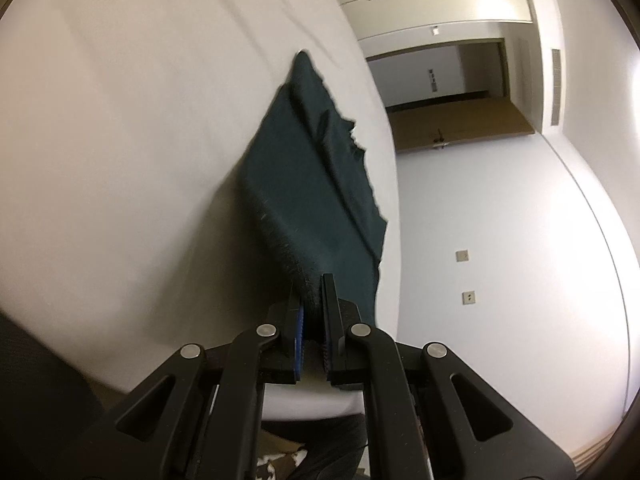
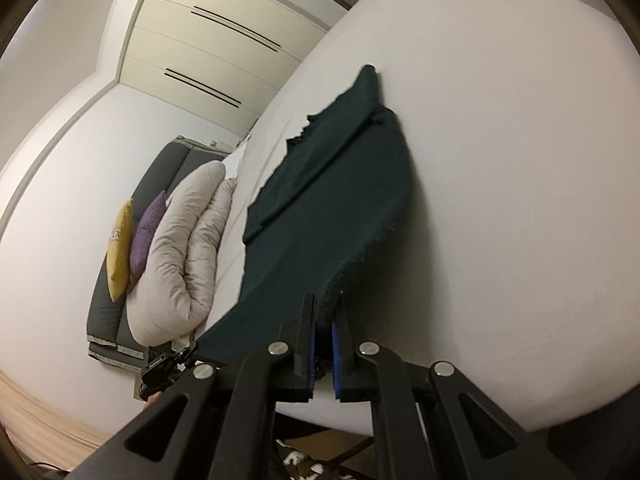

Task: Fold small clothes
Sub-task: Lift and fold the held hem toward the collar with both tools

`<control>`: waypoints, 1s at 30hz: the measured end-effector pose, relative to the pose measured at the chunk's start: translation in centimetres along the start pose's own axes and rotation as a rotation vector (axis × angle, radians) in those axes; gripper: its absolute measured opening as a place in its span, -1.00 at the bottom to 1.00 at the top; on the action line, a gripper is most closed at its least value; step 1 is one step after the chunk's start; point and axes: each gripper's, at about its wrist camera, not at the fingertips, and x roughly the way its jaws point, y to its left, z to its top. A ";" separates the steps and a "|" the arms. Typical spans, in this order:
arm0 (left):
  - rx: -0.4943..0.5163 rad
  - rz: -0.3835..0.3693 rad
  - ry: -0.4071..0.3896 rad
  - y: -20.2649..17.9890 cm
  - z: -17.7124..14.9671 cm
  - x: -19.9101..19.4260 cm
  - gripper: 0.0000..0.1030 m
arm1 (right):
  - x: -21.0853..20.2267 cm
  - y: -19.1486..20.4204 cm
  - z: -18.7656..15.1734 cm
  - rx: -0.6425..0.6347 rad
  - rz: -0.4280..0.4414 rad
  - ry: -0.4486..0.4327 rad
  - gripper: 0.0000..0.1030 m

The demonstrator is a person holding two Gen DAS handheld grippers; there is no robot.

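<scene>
Dark green knitted cloth (image 1: 316, 184) lies partly on a white bed (image 1: 140, 140), its near edge raised off the sheet and its far end resting flat toward 12 o'clock. Left gripper (image 1: 313, 304) is clamped on one near corner of the cloth, jaws narrow with fabric pinched between the blue pads. Right gripper (image 2: 323, 312) is likewise clamped on the other near corner (image 2: 332, 220), jaws narrow, fabric bunched between them. Between the two grips the near hem hangs taut.

In the right wrist view, a rolled pale duvet (image 2: 180, 248) sits at 9 o'clock of the cloth, with a purple cushion (image 2: 146, 232) and a yellow cushion (image 2: 120, 248) beside it against a grey mattress pad (image 2: 160, 176). In the left wrist view, a brown door (image 1: 460, 128) stands open at 2 o'clock.
</scene>
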 end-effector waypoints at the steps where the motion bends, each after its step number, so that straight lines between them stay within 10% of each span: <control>1: 0.005 -0.008 -0.006 -0.6 0.8 0.1 -0.89 | 0.1 0.3 0.5 -0.004 0.001 -0.003 -0.86; 14: 0.107 0.016 -0.038 -8.7 13.7 6.5 -0.89 | 7.2 4.2 14.2 -0.030 0.009 -0.054 -0.86; 30: 0.066 0.163 -0.023 -8.9 28.4 21.8 -0.89 | 20.2 1.1 28.0 0.058 -0.104 -0.043 -0.86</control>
